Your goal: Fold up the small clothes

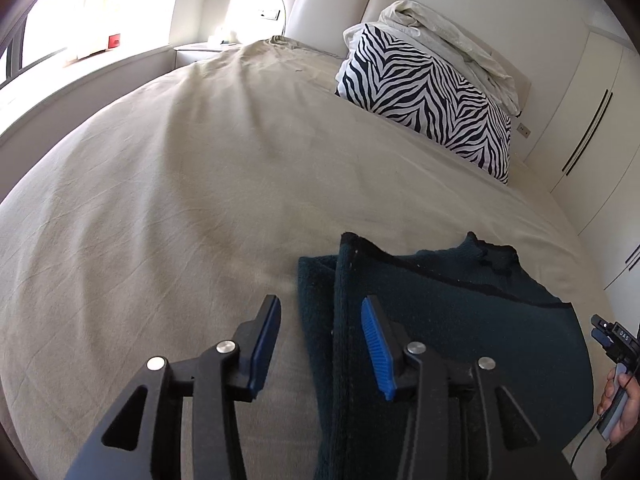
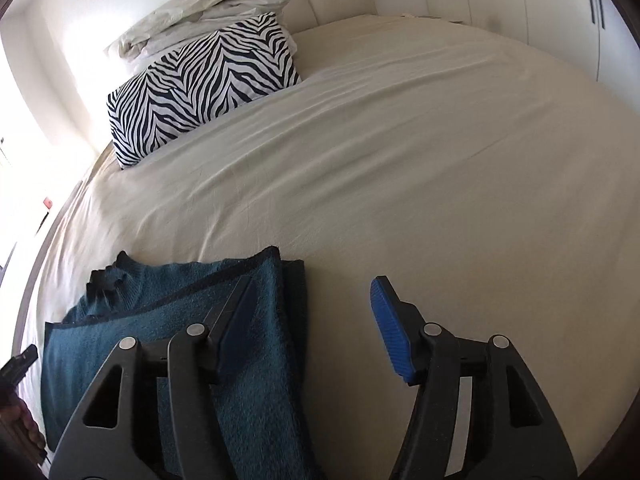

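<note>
A dark teal knit garment [image 1: 460, 320] lies partly folded on the beige bed sheet [image 1: 200, 184], its sides folded inward and its collar toward the pillows. My left gripper [image 1: 320, 340] is open and empty, hovering over the garment's left folded edge. The garment also shows in the right wrist view [image 2: 168, 320]. My right gripper [image 2: 316, 320] is open and empty over the garment's right folded edge, with its right finger over bare sheet [image 2: 440, 168]. The right gripper also appears at the left wrist view's right edge [image 1: 604, 334].
A zebra-print pillow [image 1: 424, 96] and a crumpled white duvet [image 1: 448, 44] lie at the headboard. White wardrobe doors [image 1: 592, 120] stand to the right of the bed. A window and bedside table [image 1: 196, 50] are at the far left.
</note>
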Motion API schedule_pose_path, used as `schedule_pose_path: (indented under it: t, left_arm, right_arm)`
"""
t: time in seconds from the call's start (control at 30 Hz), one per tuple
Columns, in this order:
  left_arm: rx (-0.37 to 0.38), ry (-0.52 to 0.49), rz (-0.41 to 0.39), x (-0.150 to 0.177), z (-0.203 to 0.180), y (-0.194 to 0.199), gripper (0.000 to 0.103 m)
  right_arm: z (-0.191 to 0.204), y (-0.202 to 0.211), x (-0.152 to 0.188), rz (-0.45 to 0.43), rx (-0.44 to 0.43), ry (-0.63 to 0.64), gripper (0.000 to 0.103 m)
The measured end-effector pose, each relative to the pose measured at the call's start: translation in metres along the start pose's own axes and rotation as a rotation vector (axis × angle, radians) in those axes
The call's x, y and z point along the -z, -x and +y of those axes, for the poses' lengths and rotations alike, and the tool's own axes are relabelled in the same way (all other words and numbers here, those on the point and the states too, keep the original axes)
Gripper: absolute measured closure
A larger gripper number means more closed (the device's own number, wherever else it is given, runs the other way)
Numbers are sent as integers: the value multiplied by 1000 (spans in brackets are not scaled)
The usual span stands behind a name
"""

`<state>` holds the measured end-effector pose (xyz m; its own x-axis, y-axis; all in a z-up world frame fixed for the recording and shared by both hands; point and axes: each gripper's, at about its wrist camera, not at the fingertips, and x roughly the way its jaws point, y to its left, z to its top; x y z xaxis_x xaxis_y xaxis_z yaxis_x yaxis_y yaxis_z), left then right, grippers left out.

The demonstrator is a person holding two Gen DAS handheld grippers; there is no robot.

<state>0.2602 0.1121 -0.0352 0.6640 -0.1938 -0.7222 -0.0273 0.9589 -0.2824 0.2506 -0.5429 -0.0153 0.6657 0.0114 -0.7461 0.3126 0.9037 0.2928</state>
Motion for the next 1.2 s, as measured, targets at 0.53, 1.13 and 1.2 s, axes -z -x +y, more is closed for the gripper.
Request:
schedule_pose_path:
  t: [0.53, 1.13, 1.2]
  left_arm:
    - [71, 23, 65, 82, 6, 40, 82]
    - [64, -9, 99, 96, 7, 48, 88]
    - [86, 9, 102, 95, 10, 49, 89]
  right_arm:
    - [-7, 66, 114, 108, -20, 95, 46]
    - [-7, 65, 115, 151, -36, 129, 71]
    - [-8, 64, 114, 155, -41, 122, 71]
